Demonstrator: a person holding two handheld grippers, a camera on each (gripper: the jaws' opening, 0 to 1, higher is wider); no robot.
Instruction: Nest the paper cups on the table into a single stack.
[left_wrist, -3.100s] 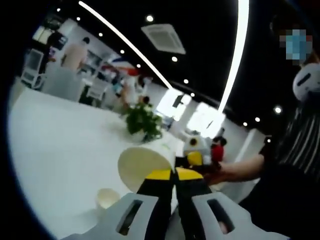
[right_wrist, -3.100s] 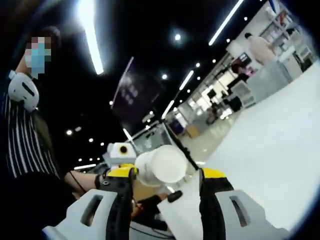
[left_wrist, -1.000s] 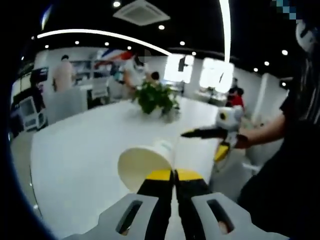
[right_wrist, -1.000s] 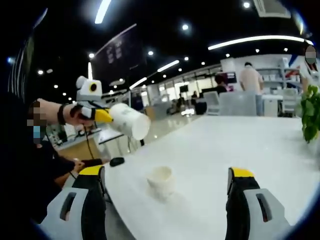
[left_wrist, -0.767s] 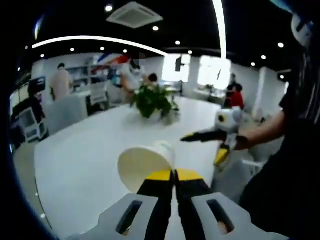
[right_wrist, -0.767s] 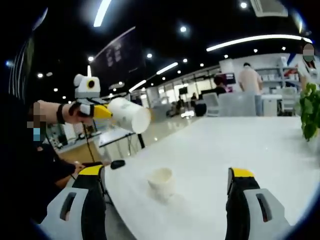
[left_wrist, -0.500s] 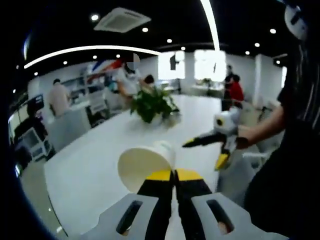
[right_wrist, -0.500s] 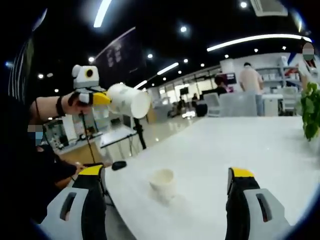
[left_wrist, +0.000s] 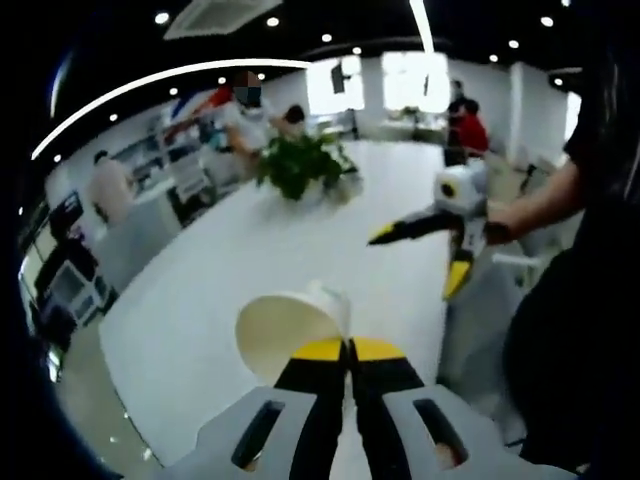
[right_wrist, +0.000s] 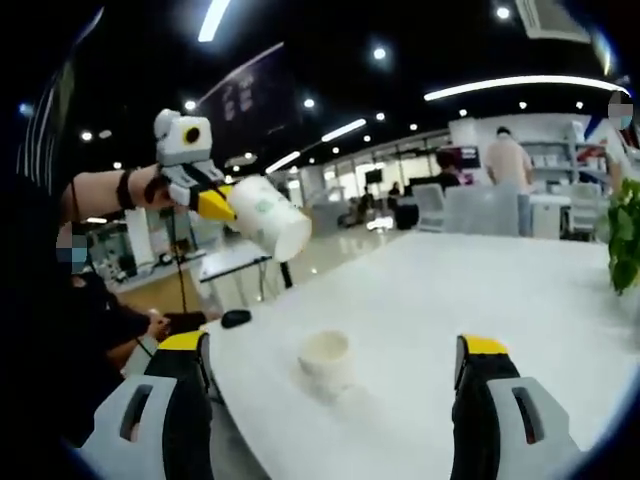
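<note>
While the pale paper cup is pinched by its rim wall between the closed yellow-tipped jaws of the left gripper, its open mouth is turned sideways toward the camera in the left gripper view, so the cup is carried tilted above the long white table. Seen from the right gripper view, that same held cup is raised well above the tabletop, mouth angled downward toward the second small white paper cup, which stands upright on the table near its front edge. The right gripper is spread wide and holds nothing, its two yellow-tipped jaws framing the standing cup from either side without touching it. The step in hand is judged to be the nesting of the two cups. For this to go well, either the held cup should be righted and lowered over or into the standing one with their axes lined up, or the standing cup should be steadied by closing the right gripper lightly on its wall, since thin paper can be crushed by a hard squeeze. A green potted plant sits farther along the table, well apart from the work.
</note>
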